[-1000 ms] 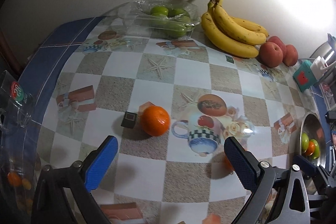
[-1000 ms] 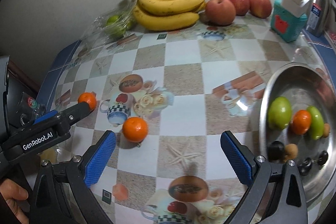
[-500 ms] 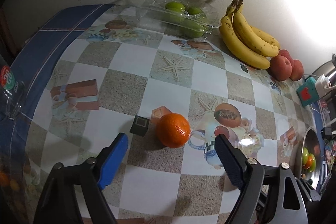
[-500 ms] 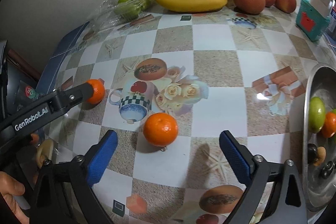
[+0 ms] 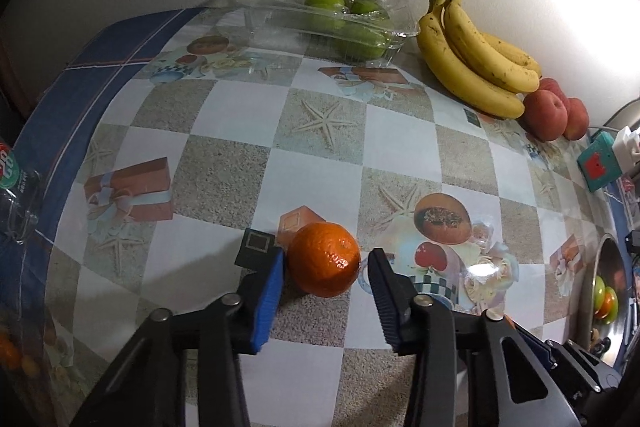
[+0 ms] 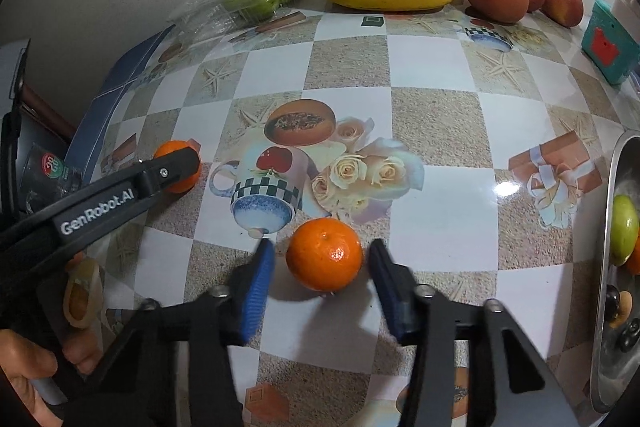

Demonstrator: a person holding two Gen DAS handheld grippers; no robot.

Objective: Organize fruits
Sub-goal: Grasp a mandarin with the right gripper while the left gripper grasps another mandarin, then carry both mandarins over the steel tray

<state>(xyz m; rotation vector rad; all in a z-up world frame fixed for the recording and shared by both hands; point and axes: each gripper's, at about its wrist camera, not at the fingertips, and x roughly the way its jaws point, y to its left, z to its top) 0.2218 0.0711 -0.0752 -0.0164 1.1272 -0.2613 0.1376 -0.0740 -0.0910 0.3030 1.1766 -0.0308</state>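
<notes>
Both tools have just been closing, each around its own orange on the desk: left tool (image 5: 324,263) straddles one orange (image 5: 324,259), right tool (image 6: 322,261) the other orange (image 6: 324,254). Neither looks quite clamped yet; lifting toward the metal bowl (image 6: 618,167) is probably next.

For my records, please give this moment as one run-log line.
left gripper: just closing, first orange between fingers, not gripped | right gripper: just closing, second orange between fingers, gaps visible | both on table

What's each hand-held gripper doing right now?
Left hand-held gripper: open, jaws just closing around left orange, not gripping.
Right hand-held gripper: open, jaws just closing around right orange, not gripping.
</notes>
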